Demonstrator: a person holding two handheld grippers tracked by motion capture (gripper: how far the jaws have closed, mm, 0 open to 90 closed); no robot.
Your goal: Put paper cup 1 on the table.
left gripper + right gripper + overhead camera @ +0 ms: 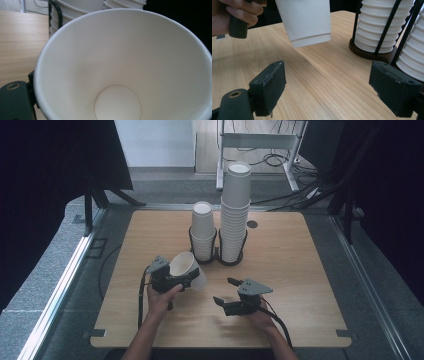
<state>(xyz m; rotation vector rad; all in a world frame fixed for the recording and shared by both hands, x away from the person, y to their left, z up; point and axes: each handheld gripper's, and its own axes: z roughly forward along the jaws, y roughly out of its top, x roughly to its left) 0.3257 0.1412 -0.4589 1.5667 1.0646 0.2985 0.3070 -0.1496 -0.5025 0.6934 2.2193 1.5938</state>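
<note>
Nearest the person, two forearms come in over the wooden desk. The right claw sits low over the desk on the person's right, its jaws standing wide apart with nothing but bare wood between them; in the right gripper view the two black pads frame an open stretch of grain. Just to the left, the left claw is clamped on a single white paper cup, gripping it by the wall near the rim. The cup is off the desk and tilted, mouth turned up and toward the person, base pointing out toward the right claw. The left gripper view looks straight down into the cup to its round bottom. In the right gripper view the cup's base hangs clear above the desk, and the left hand wraps its handle beside it. Farther back, at the middle of the desk, a black wire holder carries two stacks of white cups: a shorter stack on the left and a tall stack on the right, standing close together. Beyond the desk's far edge, cables trail across the floor.
</note>
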